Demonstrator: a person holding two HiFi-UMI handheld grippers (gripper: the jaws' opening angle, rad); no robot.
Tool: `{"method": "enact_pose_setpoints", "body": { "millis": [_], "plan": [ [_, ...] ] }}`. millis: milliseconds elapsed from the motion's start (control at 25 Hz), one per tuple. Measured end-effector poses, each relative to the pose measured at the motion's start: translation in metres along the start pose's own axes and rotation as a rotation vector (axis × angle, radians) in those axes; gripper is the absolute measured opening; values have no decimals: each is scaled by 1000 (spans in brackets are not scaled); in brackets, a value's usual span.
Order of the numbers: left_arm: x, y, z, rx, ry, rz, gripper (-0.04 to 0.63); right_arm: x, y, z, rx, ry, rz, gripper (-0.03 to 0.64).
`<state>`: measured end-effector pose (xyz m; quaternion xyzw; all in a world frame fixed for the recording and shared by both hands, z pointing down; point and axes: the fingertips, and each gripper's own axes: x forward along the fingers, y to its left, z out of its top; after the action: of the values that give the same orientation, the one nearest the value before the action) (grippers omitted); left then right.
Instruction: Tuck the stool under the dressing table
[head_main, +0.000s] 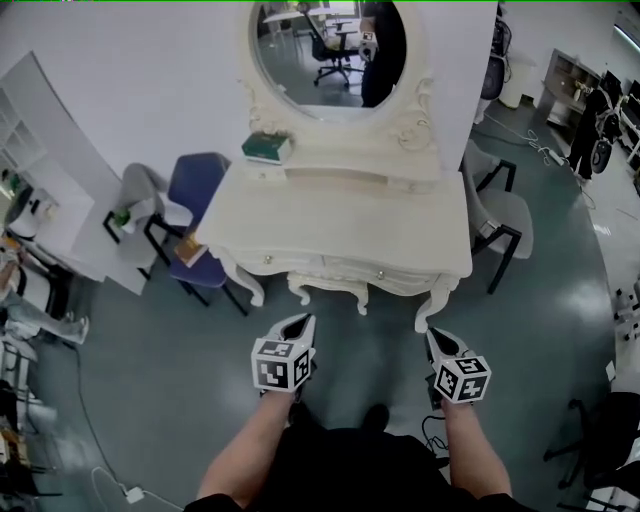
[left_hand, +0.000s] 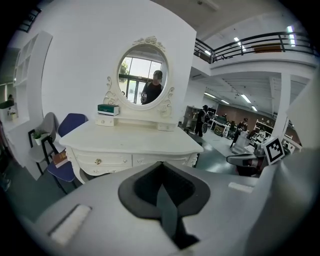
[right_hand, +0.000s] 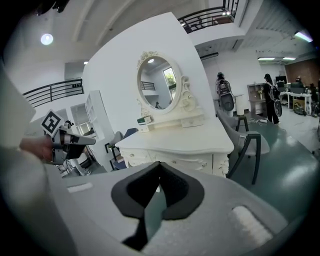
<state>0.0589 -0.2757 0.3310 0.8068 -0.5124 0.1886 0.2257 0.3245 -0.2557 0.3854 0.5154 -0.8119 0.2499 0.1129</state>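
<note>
The white dressing table (head_main: 340, 215) with its oval mirror (head_main: 325, 50) stands against the wall just ahead of me. No stool shows in any view; the space under the table is hidden from above. My left gripper (head_main: 300, 322) hovers shut and empty before the table's front left legs. My right gripper (head_main: 437, 338) is also shut and empty, near the front right leg. In the left gripper view the closed left gripper (left_hand: 161, 165) points at the table's (left_hand: 135, 142) drawers. The right gripper view has the right gripper (right_hand: 159, 165) facing the table (right_hand: 185, 137) from its right corner.
A green box (head_main: 266, 147) sits on the tabletop's back left. A blue chair (head_main: 195, 185) and a grey chair (head_main: 140, 190) stand left of the table, another grey chair (head_main: 505, 215) to its right. White shelving (head_main: 40, 160) lines the left wall.
</note>
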Motion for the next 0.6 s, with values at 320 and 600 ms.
{"method": "enact_pose_setpoints", "body": {
  "millis": [320,600],
  "plan": [
    [-10,-12,56,101,-94,-56,15,4,47,55,-38,-106,98,3],
    [-47,4,119,246,-199,-131,15,5,129,132,-137,-235,170,2]
  ]
}}
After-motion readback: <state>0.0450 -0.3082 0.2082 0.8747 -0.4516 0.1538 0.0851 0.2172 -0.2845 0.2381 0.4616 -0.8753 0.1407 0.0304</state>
